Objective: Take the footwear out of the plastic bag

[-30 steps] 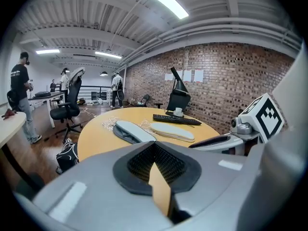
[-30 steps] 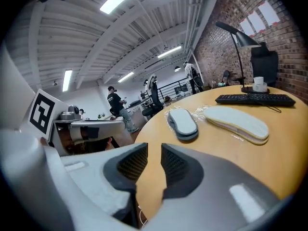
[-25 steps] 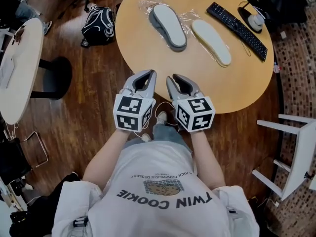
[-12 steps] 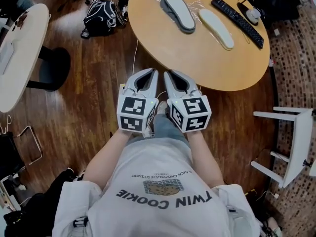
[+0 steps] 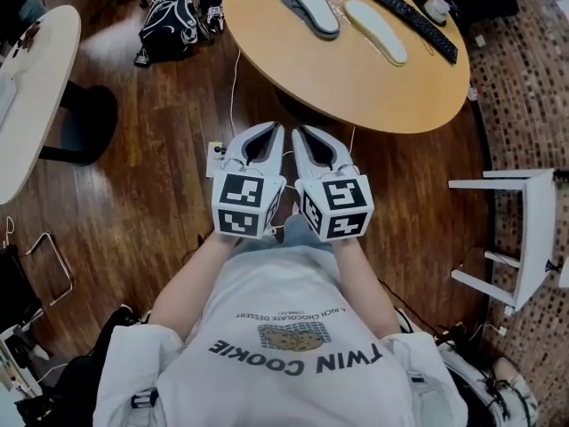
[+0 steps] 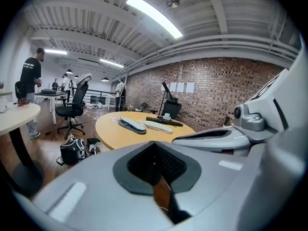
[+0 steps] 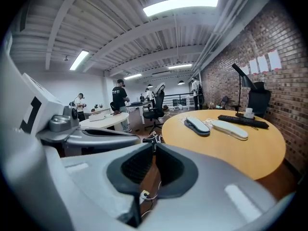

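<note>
Two slippers lie side by side on the round wooden table [image 5: 356, 78]: a grey one [image 5: 311, 5] and a cream one [image 5: 375, 29], with crumpled clear plastic around them. Both also show far off in the gripper views, grey slipper [image 6: 131, 124] [image 7: 198, 125] and cream slipper [image 6: 158, 126] [image 7: 230, 128]. My left gripper [image 5: 274, 130] and right gripper [image 5: 299, 133] hang close together over the floor, well short of the table, and both are empty. The left gripper [image 6: 155, 146] is shut. The right gripper [image 7: 155, 144] has just been closing with nothing between its jaws, and its tips meet.
A long black remote [image 5: 409, 20] and a small white object lie at the table's far side. A black bag [image 5: 167, 27] sits on the wooden floor at left, near a white table [image 5: 27, 87]. A white stool [image 5: 520, 238] stands at right. People stand far back.
The table and slippers have slid toward the top of the head view as both grippers drew back from the table edge. The right jaws have narrowed from open to together.
</note>
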`<state>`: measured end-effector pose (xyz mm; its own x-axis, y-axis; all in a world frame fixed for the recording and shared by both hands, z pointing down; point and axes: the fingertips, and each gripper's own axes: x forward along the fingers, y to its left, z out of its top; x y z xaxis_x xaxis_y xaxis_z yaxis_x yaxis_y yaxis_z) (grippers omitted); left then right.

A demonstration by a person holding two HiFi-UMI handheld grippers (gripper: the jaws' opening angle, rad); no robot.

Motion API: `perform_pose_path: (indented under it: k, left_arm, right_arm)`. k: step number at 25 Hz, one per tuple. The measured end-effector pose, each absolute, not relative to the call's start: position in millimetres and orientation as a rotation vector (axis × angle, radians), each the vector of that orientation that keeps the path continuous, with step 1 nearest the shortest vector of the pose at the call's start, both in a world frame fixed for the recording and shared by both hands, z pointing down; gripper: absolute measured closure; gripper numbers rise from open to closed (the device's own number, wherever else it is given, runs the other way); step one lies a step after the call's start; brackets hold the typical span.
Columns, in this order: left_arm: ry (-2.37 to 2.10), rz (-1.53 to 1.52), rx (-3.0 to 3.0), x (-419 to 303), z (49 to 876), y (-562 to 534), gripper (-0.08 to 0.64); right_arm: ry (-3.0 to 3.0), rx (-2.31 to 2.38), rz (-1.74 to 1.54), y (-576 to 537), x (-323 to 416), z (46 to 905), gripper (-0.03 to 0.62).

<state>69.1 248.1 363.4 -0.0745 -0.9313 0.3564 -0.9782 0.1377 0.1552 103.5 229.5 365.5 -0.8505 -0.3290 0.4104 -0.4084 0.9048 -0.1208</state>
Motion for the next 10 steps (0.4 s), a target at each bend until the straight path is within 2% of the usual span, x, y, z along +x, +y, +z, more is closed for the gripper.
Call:
perform_pose_path:
  k: [10]
  left_arm:
    - [-2.027, 0.177, 1.894, 106, 359, 256, 0.557]
  right_arm:
    - [-2.664, 0.618, 0.254, 239, 140, 365, 0.571]
